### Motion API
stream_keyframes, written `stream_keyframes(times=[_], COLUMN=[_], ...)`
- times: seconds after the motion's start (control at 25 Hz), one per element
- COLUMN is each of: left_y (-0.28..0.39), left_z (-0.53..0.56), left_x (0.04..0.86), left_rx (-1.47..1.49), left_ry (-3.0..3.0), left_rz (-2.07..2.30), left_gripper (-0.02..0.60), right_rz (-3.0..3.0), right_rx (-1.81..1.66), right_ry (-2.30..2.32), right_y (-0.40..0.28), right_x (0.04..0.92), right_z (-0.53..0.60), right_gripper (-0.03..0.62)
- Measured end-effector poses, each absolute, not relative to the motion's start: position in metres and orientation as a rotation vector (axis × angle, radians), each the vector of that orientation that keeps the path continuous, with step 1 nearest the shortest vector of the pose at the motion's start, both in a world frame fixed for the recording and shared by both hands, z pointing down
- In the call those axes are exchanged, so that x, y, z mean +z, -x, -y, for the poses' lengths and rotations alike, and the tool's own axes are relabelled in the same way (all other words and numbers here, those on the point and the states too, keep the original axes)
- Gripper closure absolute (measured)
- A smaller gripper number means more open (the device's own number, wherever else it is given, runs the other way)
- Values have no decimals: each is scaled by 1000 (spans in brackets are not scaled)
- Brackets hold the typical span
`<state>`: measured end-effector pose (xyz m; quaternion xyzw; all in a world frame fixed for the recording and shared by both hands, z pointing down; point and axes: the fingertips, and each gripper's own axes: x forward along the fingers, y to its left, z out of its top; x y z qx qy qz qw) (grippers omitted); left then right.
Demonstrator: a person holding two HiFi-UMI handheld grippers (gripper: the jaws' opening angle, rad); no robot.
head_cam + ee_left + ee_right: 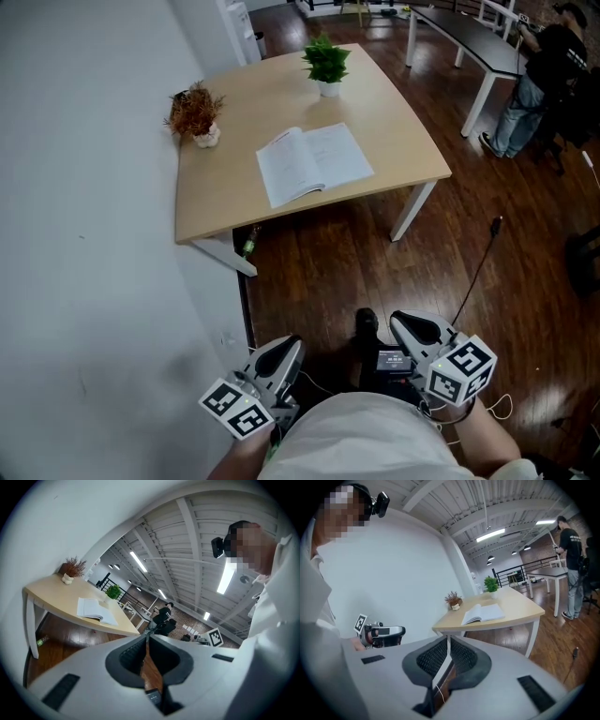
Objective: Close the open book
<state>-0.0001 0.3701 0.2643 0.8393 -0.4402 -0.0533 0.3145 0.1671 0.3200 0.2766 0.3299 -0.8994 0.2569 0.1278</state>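
Note:
An open white book (314,161) lies flat near the front edge of a light wood table (394,122), far ahead of both grippers. My left gripper (291,345) is held low by my body, jaws shut with nothing in them. My right gripper (398,321) is also low and near me, shut and empty. In the left gripper view the book (93,610) lies beyond the closed jaws of the left gripper (146,637). The right gripper view shows the book (483,613) above the closed tips of the right gripper (448,639), and the left gripper (382,634) off to the side.
A green potted plant (326,64) stands at the table's far edge and a dried plant (195,117) at its left corner by the white wall (84,187). Dark wood floor lies between me and the table. A person (544,75) stands by a dark table (469,33) at the far right.

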Motion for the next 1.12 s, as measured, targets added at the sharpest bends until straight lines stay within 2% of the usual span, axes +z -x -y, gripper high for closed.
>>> stream_keyframes(times=[0.2,0.68,1.12], left_y=[-3,-31,5], left_z=[-334,-204,-142], left_x=[266,266,275], left_rx=[-133,-143,-147], left_ry=[-2179,-2116,-2070], left_rz=[1202,1293,1300], left_gripper=[583,583,583], right_rz=[2638,2607,2587], right_rx=[738,420,362], right_ry=[-870,-622,-496], right_y=[-161,-165,-115], right_x=[281,289,299], right_z=[-275,-149,-100], right_gripper=[591,591,591])
